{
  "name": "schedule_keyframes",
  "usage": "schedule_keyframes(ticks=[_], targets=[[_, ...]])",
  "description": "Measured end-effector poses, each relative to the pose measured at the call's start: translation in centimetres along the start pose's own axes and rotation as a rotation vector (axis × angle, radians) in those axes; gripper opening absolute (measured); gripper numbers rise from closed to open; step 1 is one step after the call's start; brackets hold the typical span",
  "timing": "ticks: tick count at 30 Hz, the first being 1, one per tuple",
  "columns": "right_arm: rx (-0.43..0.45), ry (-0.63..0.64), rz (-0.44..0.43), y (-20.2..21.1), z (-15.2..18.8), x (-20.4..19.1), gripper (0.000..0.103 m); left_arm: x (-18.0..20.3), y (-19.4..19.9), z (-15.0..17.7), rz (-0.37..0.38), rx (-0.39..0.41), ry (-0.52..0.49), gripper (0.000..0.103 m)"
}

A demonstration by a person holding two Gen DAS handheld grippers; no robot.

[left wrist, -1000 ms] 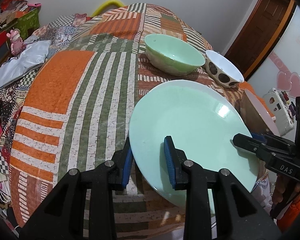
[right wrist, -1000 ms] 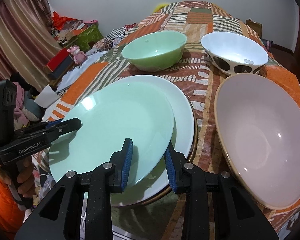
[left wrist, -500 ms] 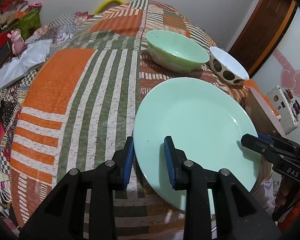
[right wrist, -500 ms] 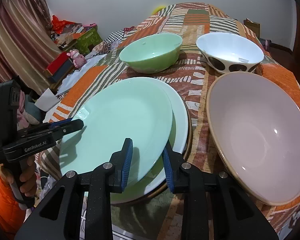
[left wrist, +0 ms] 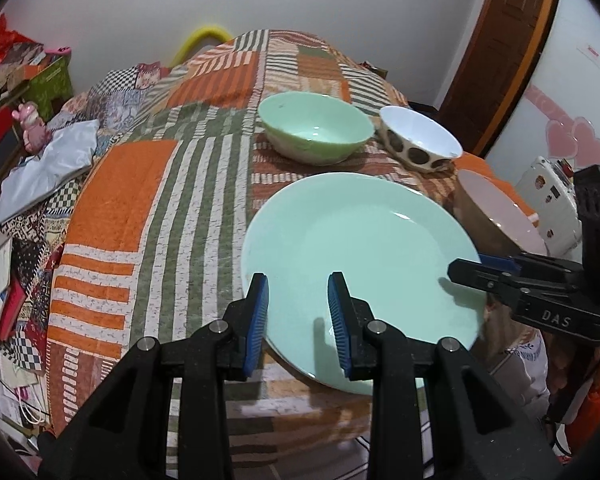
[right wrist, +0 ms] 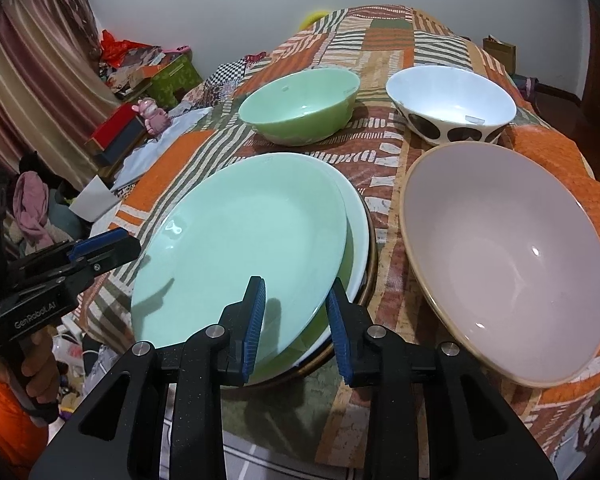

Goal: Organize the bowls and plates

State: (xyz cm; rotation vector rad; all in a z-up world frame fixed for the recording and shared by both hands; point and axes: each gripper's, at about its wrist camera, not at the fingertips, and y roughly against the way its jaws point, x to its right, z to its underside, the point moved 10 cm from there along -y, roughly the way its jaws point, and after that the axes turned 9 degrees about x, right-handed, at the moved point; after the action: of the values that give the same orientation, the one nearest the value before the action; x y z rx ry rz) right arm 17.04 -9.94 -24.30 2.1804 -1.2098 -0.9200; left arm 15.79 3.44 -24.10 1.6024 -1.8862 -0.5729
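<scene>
Mint-green plate is held at the table's near edge, its rim pinched by the left gripper and the right gripper. The right jaws are opening slightly with the rim between them. The white plate of the stack lies directly beneath. Plate stacking is judged almost complete. The pink bowl alongside, and the green bowl and spotted bowl farther back, are not yet nested.

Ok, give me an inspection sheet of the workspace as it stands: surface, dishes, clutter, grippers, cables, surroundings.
Surface: patchwork quilt, orange and green stripes.
Job's things: mint plate lifted over a white plate; green bowl, spotted bowl, pink bowl on the quilt.
Clutter: pink toy, grey cloth.
Grippers: left hand-held gripper and right hand-held gripper each clamp the mint plate's rim.
Cables: white cord at the floor.
Surroundings: wooden door, curtain.
</scene>
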Motion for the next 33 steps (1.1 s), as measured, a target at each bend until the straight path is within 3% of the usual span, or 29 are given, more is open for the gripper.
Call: schedule_keyframes(ticks=[4, 5, 14, 19, 24, 33], targets=[[-0.004, 0.015, 0.015, 0.6, 0.2, 0.0, 0.029, 0.7, 0.5, -0.2, 0.007, 0.010, -0.008, 0.030], [0.002, 0.023, 0.029, 0.8, 0.1, 0.1, 0.034, 0.9, 0.6, -0.3, 0.009, 0.012, -0.010, 0.031], [0.111, 0.047, 0.035, 4.5, -2.3, 0.7, 0.037, 3.5, 1.6, -1.6, 0.036, 0.038, -0.031, 0.032], [0.171, 0.057, 0.088, 6.1, -3.7, 2.6, 0.050, 5.8, 1.7, -3.0, 0.057, 0.067, -0.057, 0.047], [0.215, 0.033, 0.144, 7.8, -4.9, 5.7, 0.051, 8.4, 0.9, -4.4, 0.077, 0.074, -0.082, 0.060], [0.229, -0.026, 0.237, 9.6, -4.6, 11.6, 0.053, 12.8, -3.0, -4.9, 0.107, 0.014, -0.122, 0.064]])
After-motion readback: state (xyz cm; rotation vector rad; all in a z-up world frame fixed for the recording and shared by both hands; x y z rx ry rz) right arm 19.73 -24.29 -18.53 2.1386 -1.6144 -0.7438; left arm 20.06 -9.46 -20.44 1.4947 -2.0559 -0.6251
